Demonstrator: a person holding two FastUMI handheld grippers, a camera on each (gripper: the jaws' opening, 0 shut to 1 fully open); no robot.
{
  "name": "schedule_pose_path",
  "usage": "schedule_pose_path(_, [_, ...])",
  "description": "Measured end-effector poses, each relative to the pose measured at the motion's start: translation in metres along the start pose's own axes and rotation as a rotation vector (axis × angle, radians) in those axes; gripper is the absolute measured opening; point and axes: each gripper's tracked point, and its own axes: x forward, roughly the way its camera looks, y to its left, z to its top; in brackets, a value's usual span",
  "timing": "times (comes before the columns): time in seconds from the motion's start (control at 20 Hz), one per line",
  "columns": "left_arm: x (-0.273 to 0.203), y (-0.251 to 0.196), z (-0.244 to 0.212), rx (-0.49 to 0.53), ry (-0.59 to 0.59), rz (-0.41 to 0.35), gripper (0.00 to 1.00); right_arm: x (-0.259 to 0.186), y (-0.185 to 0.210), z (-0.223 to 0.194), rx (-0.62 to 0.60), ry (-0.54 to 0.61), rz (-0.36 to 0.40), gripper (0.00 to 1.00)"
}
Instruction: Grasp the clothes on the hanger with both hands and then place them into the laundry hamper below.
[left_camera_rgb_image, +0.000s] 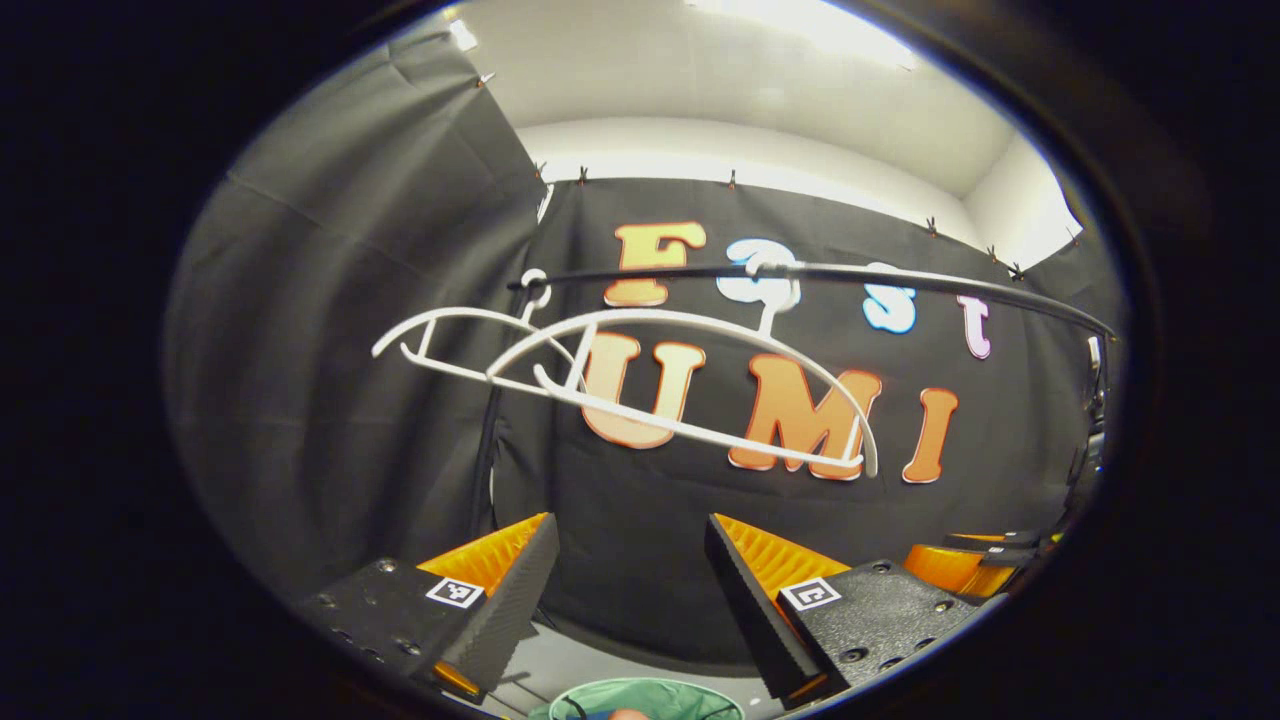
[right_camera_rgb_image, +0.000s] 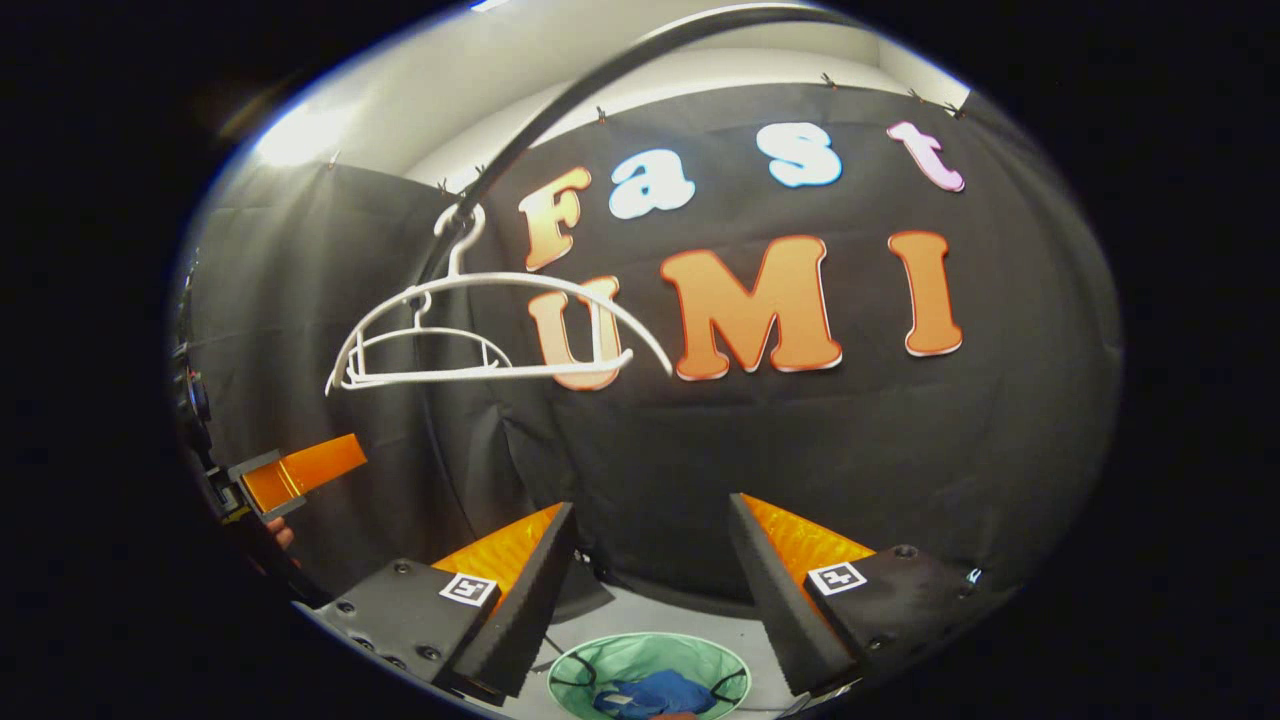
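Your blue clothes (right_camera_rgb_image: 655, 692) lie in the green laundry hamper (right_camera_rgb_image: 690, 652) on the pale floor (right_camera_rgb_image: 660, 612), seen between the fingers in the right gripper view. In the left gripper view the hamper's rim (left_camera_rgb_image: 690, 688) is cut off at the bottom edge. Above, two white hangers (left_camera_rgb_image: 690, 400) hang bare from the black rail (left_camera_rgb_image: 900, 280), with nothing between them and you. Your left gripper (left_camera_rgb_image: 630, 585) is spread wide and holds nothing. Your right gripper (right_camera_rgb_image: 650, 580) is equally wide and empty. Black cloth (right_camera_rgb_image: 900, 450) walls the booth under a white ceiling (left_camera_rgb_image: 750, 90).
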Motion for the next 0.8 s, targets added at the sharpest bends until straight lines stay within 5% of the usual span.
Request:
schedule_pose_path(0.05, [0.0,0.005,0.009,0.018,-0.021,0.018,0.87,-0.004,-0.004,0.01,-0.01,-0.028,-0.008,0.89])
schedule_pose_path(0.2, [-0.003,0.011,0.024,0.054,-0.071,0.058,0.87,-0.014,-0.007,0.037,-0.01,-0.087,-0.006,0.89])
schedule_pose_path(0.3, [-0.006,0.013,0.026,0.058,-0.088,0.073,0.88,-0.016,-0.007,0.045,-0.011,-0.109,-0.004,1.0])
schedule_pose_path(0.35, [-0.007,0.013,0.029,0.052,-0.098,0.076,0.88,-0.017,-0.009,0.046,-0.018,-0.118,-0.005,0.89])
schedule_pose_path(0.45, [-0.008,0.011,0.031,0.032,-0.11,0.073,0.88,-0.021,-0.011,0.05,-0.037,-0.132,-0.014,0.88])
schedule_pose_path(0.55, [-0.007,0.012,0.029,0.016,-0.106,0.074,0.88,-0.023,-0.012,0.052,-0.039,-0.138,-0.019,0.88])
schedule_pose_path(0.6, [-0.007,0.011,0.028,0.013,-0.099,0.074,0.88,-0.024,-0.013,0.053,-0.036,-0.141,-0.02,1.0])
schedule_pose_path(0.8, [-0.007,0.01,0.025,0.007,-0.094,0.073,0.88,-0.027,-0.017,0.054,-0.035,-0.144,-0.026,0.98])
